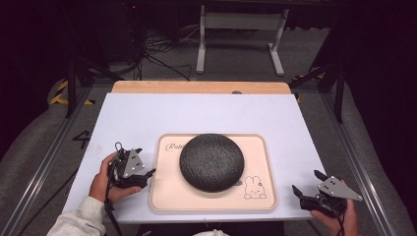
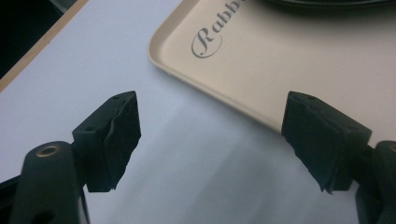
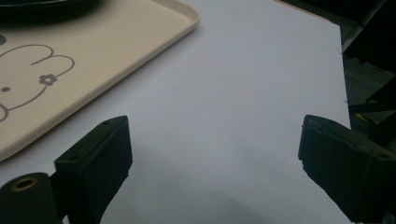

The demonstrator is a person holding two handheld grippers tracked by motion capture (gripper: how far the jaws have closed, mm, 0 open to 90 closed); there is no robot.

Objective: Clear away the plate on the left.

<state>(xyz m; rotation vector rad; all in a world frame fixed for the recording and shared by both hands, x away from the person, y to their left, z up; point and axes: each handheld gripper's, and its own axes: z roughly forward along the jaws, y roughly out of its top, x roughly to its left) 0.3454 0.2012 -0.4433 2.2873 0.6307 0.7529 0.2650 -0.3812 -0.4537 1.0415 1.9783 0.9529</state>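
A cream tray (image 1: 258, 164) with a rabbit drawing and the script word "Rabbit" lies on the white table near its front. A dark, round, domed object (image 1: 211, 161) rests on the tray's middle. My left gripper (image 1: 146, 161) stands open just left of the tray, held by a hand. In the left gripper view the left gripper (image 2: 212, 107) has nothing between its fingers, and beyond it are the tray's corner (image 2: 289, 65) and the dark object's edge (image 2: 327, 2). My right gripper (image 1: 307, 181) is open, right of the tray's front corner. Bare table lies under the right gripper (image 3: 215, 123), with the tray (image 3: 93, 42) to its left.
The white table top (image 1: 196, 113) stretches beyond the tray to a wooden strip (image 1: 196, 87) at its far edge. Past the table, a white stand (image 1: 241, 29) and cables sit on the grey floor. Metal rails run along both table sides.
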